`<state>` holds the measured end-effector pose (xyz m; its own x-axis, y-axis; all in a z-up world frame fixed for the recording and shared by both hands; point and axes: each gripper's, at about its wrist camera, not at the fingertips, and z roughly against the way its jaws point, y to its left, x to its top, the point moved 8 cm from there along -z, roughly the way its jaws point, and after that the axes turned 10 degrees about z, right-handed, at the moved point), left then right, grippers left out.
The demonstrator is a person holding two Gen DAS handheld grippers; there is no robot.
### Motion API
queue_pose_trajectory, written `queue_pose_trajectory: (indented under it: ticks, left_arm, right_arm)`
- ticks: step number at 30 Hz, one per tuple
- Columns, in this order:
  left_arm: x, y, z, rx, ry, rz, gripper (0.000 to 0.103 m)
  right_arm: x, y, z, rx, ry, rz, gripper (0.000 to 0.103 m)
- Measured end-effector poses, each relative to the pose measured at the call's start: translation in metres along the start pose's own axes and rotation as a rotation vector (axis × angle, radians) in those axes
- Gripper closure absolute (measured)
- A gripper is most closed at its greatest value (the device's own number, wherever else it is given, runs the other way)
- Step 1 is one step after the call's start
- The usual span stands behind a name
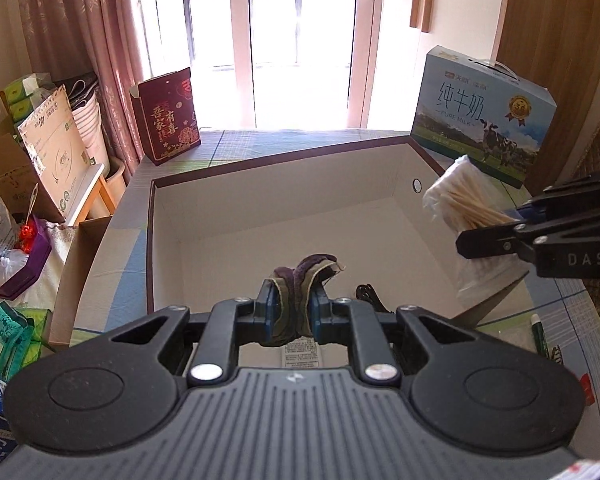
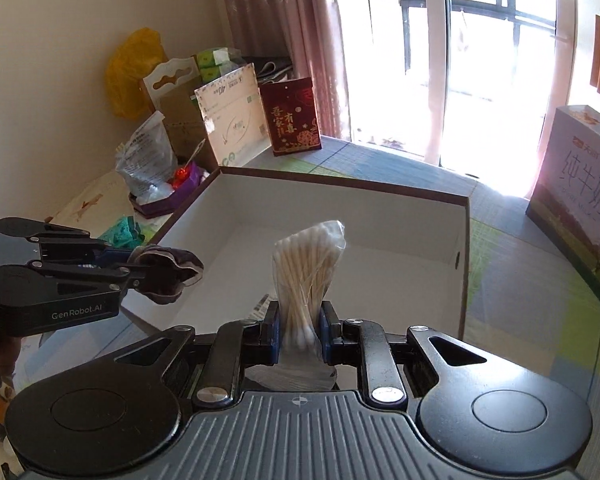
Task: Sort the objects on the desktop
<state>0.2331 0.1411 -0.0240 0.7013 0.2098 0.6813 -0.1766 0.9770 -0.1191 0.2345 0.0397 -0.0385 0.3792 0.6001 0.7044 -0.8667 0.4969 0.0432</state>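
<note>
My left gripper (image 1: 293, 304) is shut on a folded dark purple and olive cloth (image 1: 305, 276) and holds it above the near edge of a large open white box (image 1: 284, 200) with a brown rim. In the right wrist view the left gripper (image 2: 140, 268) and the cloth (image 2: 168, 270) hang over the box's left wall. My right gripper (image 2: 300, 328) is shut on a clear bag of cotton swabs (image 2: 306, 268), held upright over the box's (image 2: 340, 216) near side. The swab bag (image 1: 460, 200) also shows at the right in the left wrist view.
A black cable (image 1: 370, 296) and a printed label (image 1: 300, 354) lie inside the box near its front. A blue milk carton (image 1: 484, 116) stands at the back right, a red gift box (image 1: 168, 116) at the back left. Cartons and bags (image 1: 32, 184) crowd the left side.
</note>
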Motion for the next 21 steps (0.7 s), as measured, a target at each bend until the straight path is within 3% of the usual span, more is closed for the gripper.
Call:
queue_pose_trajectory:
  ticks: [13, 21]
  left_arm:
    - [0.025, 0.021, -0.098, 0.017, 0.142, -0.004, 0.089]
    - [0.031, 0.035, -0.148, 0.039, 0.215, 0.015, 0.089]
  right_arm:
    - [0.014, -0.022, -0.109, -0.021, 0.161, 0.039, 0.087]
    - [0.019, -0.046, -0.155, -0.014, 0.247, -0.011, 0.087]
